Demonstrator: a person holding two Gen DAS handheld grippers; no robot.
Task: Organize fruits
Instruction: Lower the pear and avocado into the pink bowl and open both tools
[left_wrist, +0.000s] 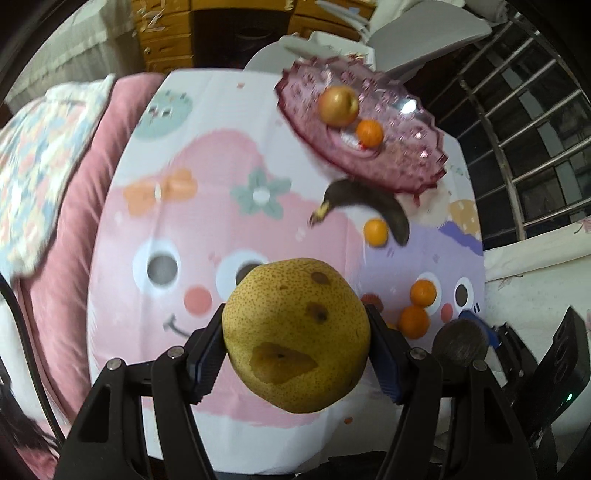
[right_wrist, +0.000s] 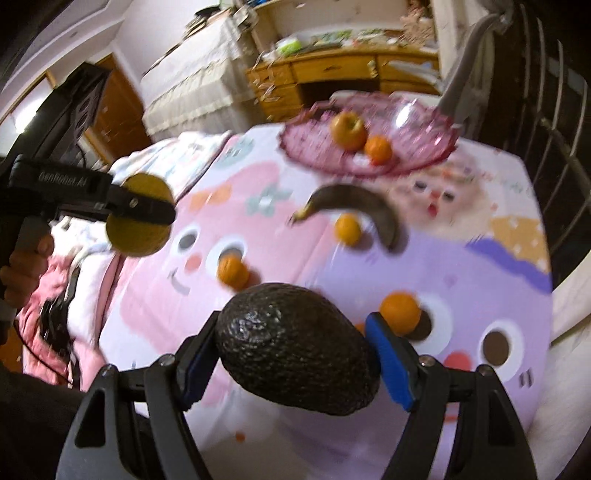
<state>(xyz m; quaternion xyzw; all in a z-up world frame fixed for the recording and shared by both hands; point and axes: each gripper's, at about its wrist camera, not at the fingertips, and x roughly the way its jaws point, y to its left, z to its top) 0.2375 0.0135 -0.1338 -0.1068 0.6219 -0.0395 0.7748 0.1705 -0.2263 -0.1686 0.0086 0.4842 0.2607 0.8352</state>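
Left tongs (left_wrist: 295, 347) clamp the pear (left_wrist: 295, 334), right tongs (right_wrist: 295, 354) clamp the avocado (right_wrist: 295, 349), both above the bench (left_wrist: 207, 229); apple (left_wrist: 338, 106) and one orange (left_wrist: 369, 133) in the pink bowl (left_wrist: 413, 147).

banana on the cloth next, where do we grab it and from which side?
Grip the banana at its thick mid-arch, coming from straight above with the fingers across its width. It lies flat, curved like an arch, its narrow stem end toward the pink side. One small orange sits inside the curve and the purple plate lies just beyond the outer edge, so place the fingers carefully.
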